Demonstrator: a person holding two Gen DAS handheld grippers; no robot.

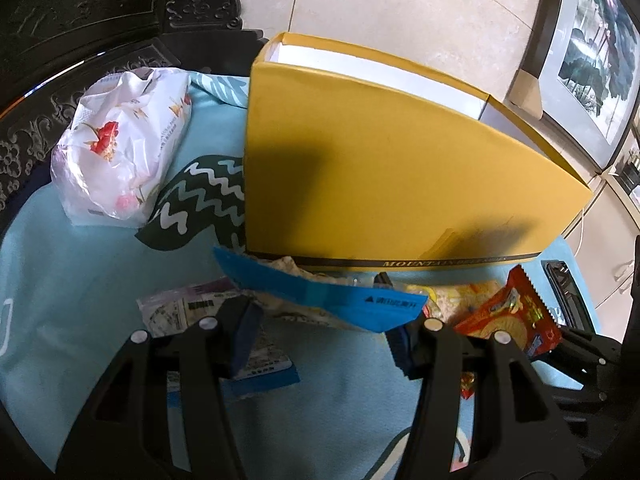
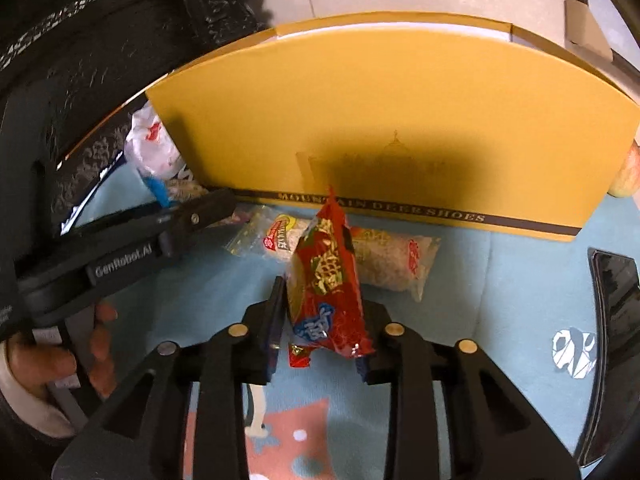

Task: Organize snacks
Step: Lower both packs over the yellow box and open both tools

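A yellow shoe box (image 1: 384, 168) stands on a light blue cloth, its top open; it also fills the back of the right wrist view (image 2: 400, 120). My right gripper (image 2: 320, 320) is shut on a red snack packet (image 2: 326, 280) and holds it upright in front of the box; the packet also shows in the left wrist view (image 1: 508, 312). My left gripper (image 1: 320, 332) is open, its jaws on either side of a blue-edged snack bag (image 1: 320, 292) that lies against the box. Clear rice-cracker packets (image 2: 392, 260) lie on the cloth by the box.
A white plastic bag (image 1: 120, 148) with a red print lies left of the box. A flat packet with a barcode (image 1: 188, 308) lies near my left finger. A dark phone (image 2: 616, 288) lies at the right. Carved dark furniture (image 1: 80, 20) stands behind at the left.
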